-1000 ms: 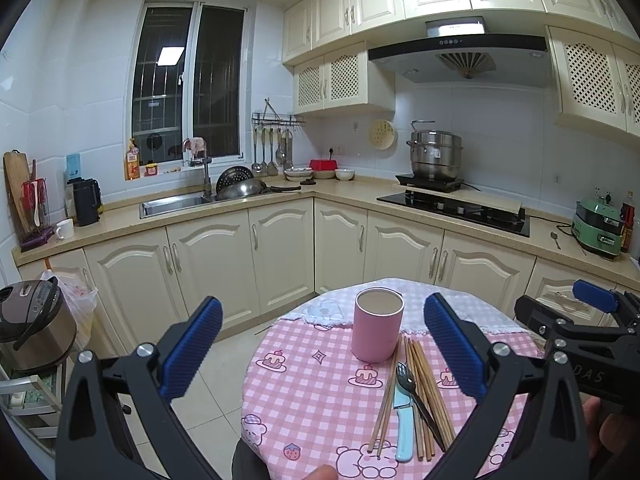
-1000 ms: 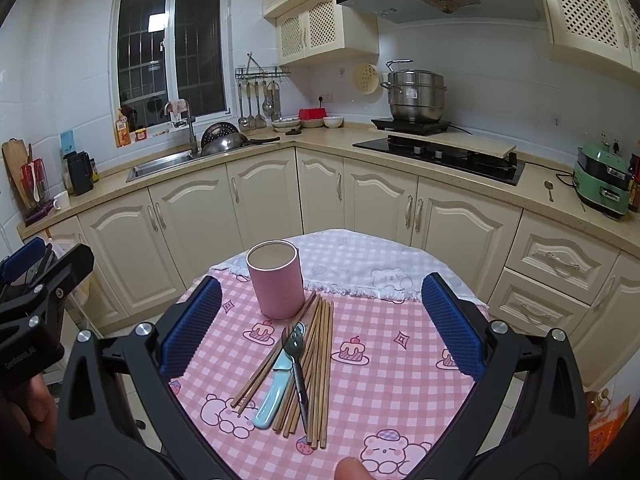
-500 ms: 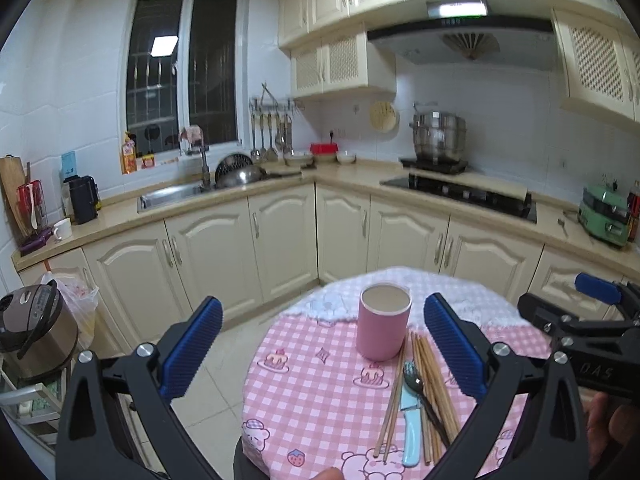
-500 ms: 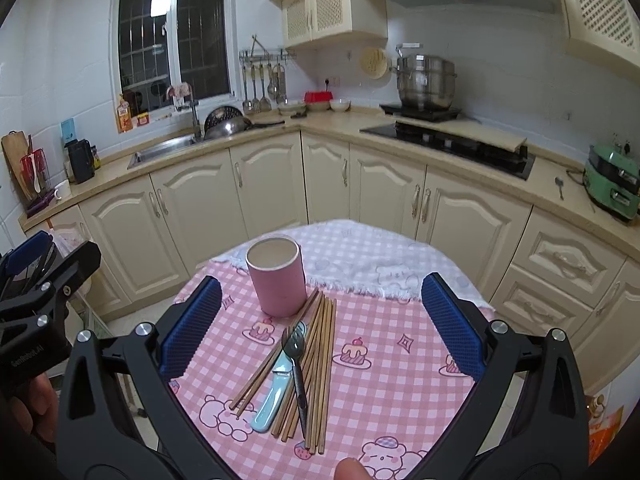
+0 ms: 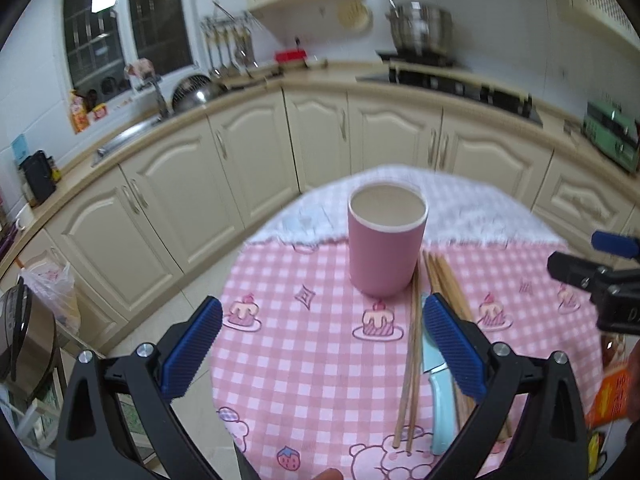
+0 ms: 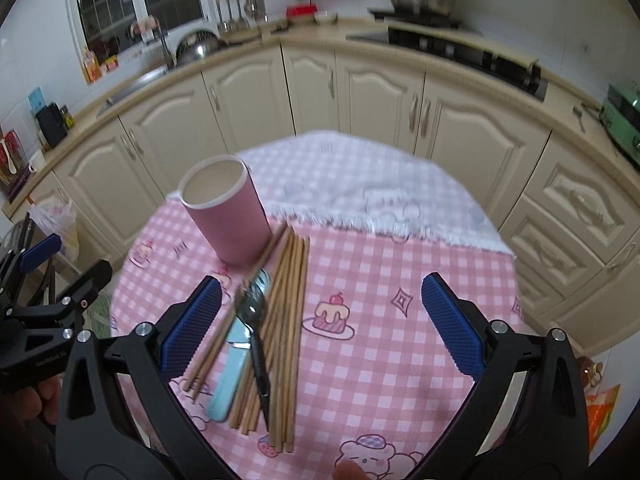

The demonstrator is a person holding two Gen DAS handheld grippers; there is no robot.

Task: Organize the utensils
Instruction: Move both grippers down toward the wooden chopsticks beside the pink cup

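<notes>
A pink cup [image 5: 386, 236] stands upright and empty on a round table with a pink checked cloth [image 5: 312, 364]; it also shows in the right wrist view [image 6: 226, 216]. Beside it lie several wooden chopsticks [image 6: 286, 320], a dark metal spoon [image 6: 254, 328] and a light blue handled knife [image 6: 228, 376]. In the left wrist view the chopsticks [image 5: 412, 356] and knife [image 5: 438, 400] lie right of the cup. My left gripper [image 5: 322, 350] is open above the cloth, before the cup. My right gripper [image 6: 320, 326] is open above the utensils.
Cream cabinets [image 5: 248, 168] and a counter with a sink [image 5: 132, 136] curve behind the table. A stove with a steel pot [image 5: 420, 24] is at the back right. A rice cooker [image 5: 20, 332] sits low at the left. An orange packet [image 6: 600, 412] lies at the right.
Both grippers have moved forward and tilted down toward the table. The cup and utensils now look larger and closer. Both stay open and empty.
</notes>
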